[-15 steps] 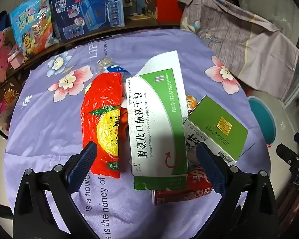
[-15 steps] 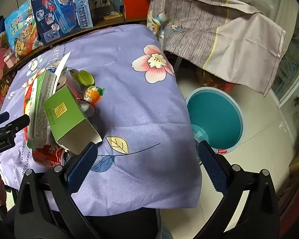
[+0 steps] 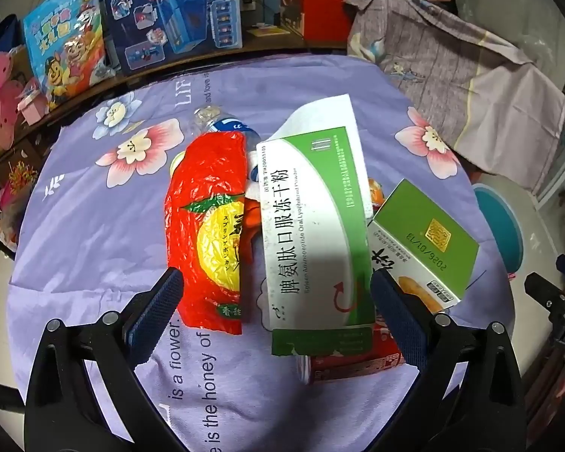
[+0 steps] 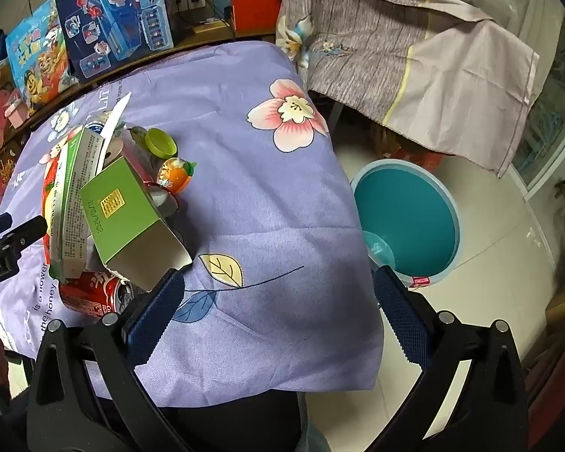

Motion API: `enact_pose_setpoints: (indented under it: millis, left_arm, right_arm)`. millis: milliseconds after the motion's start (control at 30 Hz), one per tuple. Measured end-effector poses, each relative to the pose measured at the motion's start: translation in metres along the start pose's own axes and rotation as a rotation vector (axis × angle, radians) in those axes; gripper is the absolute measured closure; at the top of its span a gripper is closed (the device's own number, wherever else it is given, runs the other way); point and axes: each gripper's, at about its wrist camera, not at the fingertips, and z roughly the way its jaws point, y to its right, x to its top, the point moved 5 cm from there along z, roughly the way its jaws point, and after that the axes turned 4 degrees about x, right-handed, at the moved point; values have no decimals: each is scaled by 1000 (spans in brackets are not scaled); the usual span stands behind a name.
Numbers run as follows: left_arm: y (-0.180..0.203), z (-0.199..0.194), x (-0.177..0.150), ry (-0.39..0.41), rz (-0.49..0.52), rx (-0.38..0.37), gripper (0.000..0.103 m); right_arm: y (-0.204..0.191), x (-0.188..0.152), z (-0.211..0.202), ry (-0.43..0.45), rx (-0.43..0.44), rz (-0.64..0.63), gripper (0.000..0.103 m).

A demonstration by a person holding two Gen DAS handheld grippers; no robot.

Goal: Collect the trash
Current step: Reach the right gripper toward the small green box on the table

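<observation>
Two grippers, both spread wide, both empty.

Left gripper (image 3: 274, 301): jaws at full spread above the trash pile, touching nothing. Between the fingers lies the green-and-white medicine carton (image 3: 312, 233), flat, resting partly on the red can (image 3: 354, 361). Just beside its left edge: red orange-print wrapper (image 3: 207, 233). At its right edge: small green box (image 3: 425, 241), tilted. Behind: crushed clear bottle (image 3: 222, 120).

Right gripper (image 4: 278, 301): jaws equally wide, over bare purple tablecloth (image 4: 244, 188), its left finger near the green box's open flap; whether they touch cannot be told.

Destination, likely: teal bin (image 4: 406, 222) on the floor, just off the table's right edge.

Handling advice: take the carton across its narrow width, lowering squarely so both pads meet its long edges; close gently, since thin card may buckle. Expect the can to roll.
</observation>
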Motion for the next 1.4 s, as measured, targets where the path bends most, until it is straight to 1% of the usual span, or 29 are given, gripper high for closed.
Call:
enact_pose_setpoints:
  millis: [100, 333, 533, 1233, 1400]
  left_arm:
    - [-3, 1, -1, -2, -7, -5, 4]
    - [-8, 6, -4, -12, -16, -12, 4]
    - [-4, 8, -6, -17, -13, -27, 4]
    - [6, 5, -8, -15, -4, -42, 4]
    - [6, 6, -8, -17, -5, -45, 4]
  right_arm:
    - [5, -3, 4, -8, -1, 8, 6]
    - [-2, -2, 6, -24, -8, 4, 6]
    - [-7, -3, 7, -31, -6, -7, 6]
    - [-6, -4, 11, -40, -7, -10, 6]
    - [-9, -4, 10, -41, 7, -15, 6]
